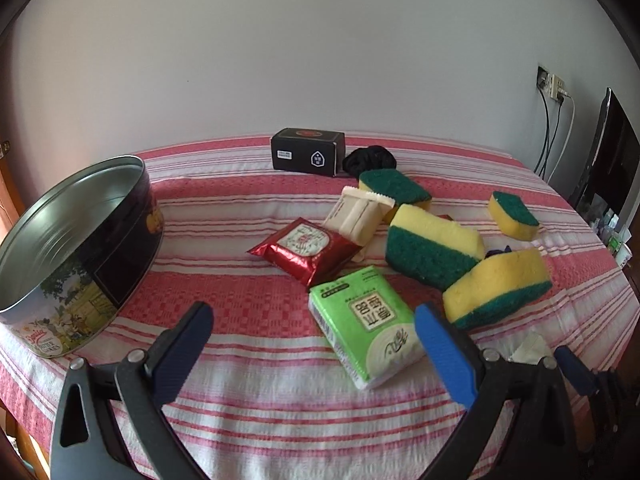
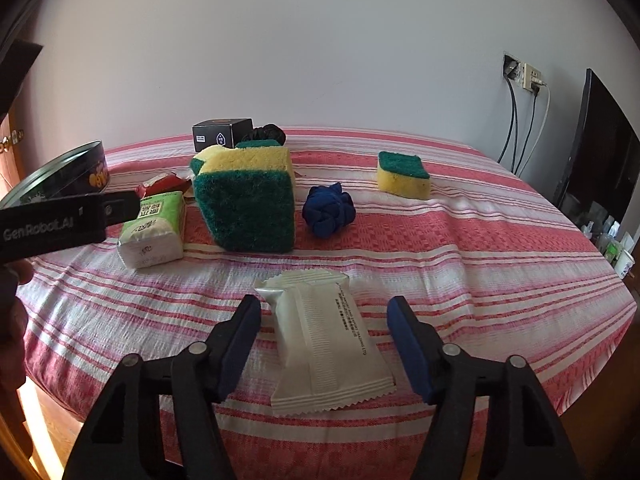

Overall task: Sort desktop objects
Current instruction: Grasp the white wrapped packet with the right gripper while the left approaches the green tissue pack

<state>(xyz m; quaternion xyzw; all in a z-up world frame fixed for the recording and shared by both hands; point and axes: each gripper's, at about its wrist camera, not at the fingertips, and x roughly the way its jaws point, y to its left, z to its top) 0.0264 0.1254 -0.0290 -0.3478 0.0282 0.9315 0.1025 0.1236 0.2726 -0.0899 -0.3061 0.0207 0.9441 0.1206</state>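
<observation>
My right gripper [image 2: 323, 312] is open low over the striped cloth, and a white sealed packet [image 2: 324, 340] lies between its fingers with a gap on each side. My left gripper [image 1: 314, 314] is open too, and a green tissue pack [image 1: 364, 320] lies just inside its right finger without being touched. Beyond it are a red foil packet [image 1: 308, 250], a second white packet [image 1: 360, 216] and several yellow-green sponges, the nearest [image 1: 496, 284]. An open round cookie tin [image 1: 80, 240] stands at the left. A blue knotted cloth ball [image 2: 329, 210] sits beside a large sponge [image 2: 248, 204].
A black box [image 1: 306, 152] and a black fabric bundle [image 1: 370, 160] stand at the back by the wall. One small sponge [image 2: 402, 176] sits apart at the right. A dark screen [image 2: 600, 152] and cables stand past the table's right edge. The front edge is close below the right gripper.
</observation>
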